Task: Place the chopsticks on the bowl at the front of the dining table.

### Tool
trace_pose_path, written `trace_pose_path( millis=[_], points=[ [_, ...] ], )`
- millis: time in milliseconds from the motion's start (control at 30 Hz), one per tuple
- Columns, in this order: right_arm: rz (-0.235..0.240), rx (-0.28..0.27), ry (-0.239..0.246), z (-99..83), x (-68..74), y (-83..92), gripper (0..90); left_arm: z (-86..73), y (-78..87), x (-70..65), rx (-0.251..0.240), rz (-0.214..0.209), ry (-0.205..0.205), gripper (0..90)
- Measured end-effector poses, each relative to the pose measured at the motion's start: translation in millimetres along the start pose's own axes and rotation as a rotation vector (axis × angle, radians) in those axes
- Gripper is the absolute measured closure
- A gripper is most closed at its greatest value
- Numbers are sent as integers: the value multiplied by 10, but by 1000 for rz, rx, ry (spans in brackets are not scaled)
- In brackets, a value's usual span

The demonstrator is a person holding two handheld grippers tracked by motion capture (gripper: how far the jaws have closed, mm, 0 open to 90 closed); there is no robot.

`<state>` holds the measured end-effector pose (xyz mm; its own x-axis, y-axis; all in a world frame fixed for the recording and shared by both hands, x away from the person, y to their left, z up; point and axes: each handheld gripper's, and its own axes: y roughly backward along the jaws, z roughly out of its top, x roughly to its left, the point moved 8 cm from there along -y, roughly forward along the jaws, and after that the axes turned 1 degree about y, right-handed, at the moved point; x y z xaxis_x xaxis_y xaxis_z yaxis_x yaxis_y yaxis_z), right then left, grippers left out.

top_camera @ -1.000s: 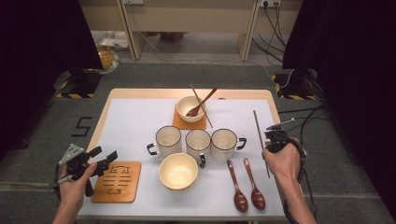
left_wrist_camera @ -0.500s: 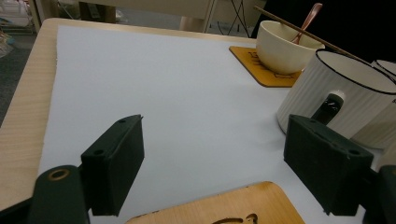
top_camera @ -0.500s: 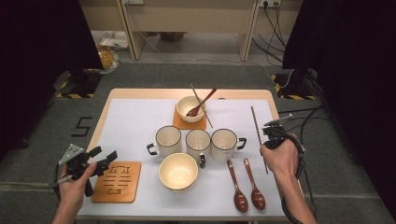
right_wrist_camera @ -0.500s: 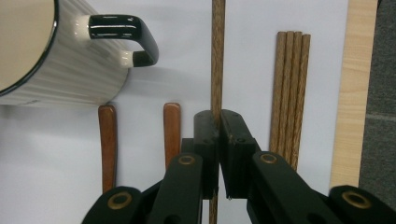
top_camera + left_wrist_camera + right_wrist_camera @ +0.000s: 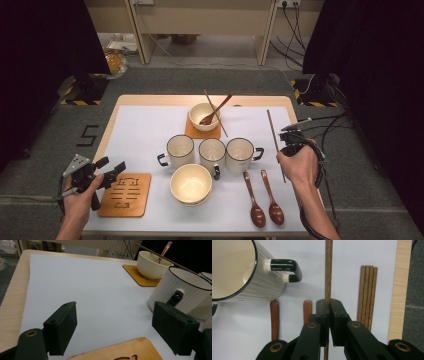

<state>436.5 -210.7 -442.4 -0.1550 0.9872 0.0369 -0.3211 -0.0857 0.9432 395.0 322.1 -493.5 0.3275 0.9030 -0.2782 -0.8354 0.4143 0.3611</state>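
The white-covered wooden surface (image 5: 145, 125) carried three white ribbed mugs (image 5: 212, 152). Right of the mugs, the right hand-held gripper (image 5: 328, 305) was clenched on a thin dark wooden chopstick (image 5: 328, 270), raised above the surface. Left of the mugs, the left hand-held gripper (image 5: 113, 326) stood released, grasping nothing.

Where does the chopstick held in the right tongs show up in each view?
High view: the chopstick runs up the table's right side from the right tongs.
Left gripper view: not in it.
Right gripper view: it stands upright mid-frame, clamped between the jaws.
Shared landmark: the rightmost mug, at upper left in the right gripper view.
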Motion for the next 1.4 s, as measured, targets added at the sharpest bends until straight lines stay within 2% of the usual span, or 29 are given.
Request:
trace_pose_path(
  millis=[1400],
  points=[
    [10,-44,23,249,178,123,857,8,10,11,0,6,-2,196]
  ],
)
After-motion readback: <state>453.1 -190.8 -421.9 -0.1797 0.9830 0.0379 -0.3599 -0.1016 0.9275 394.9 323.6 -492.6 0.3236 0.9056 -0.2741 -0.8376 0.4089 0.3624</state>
